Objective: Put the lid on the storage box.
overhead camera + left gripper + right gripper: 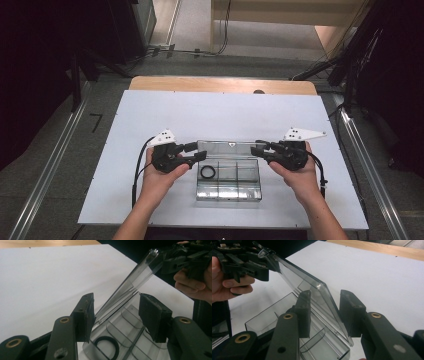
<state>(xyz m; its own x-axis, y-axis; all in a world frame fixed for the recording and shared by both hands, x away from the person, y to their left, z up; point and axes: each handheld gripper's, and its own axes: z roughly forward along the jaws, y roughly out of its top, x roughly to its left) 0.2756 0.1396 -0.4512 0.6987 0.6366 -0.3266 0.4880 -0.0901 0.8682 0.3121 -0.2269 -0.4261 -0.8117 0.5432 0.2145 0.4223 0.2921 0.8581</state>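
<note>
A clear plastic compartment box [229, 192] sits on the white table, its hinged lid [227, 147] raised at a slant. A black ring [208, 172] lies in the box's near left compartment, also visible as the ring [106, 347] below my left jaws. My left gripper [198, 151] is open at the lid's left end, and the lid [130, 287] passes between its jaws close to the left pad. My right gripper [256, 147] is open at the lid's right end, its jaws astride the lid [317, 295]. The other box compartments look bare.
The white table top [220, 110] has free room behind and to both sides of the box. A wooden edge [222, 85] runs along its far side. Dark stands and cables line the floor beyond. A cable [137, 170] trails from the left gripper.
</note>
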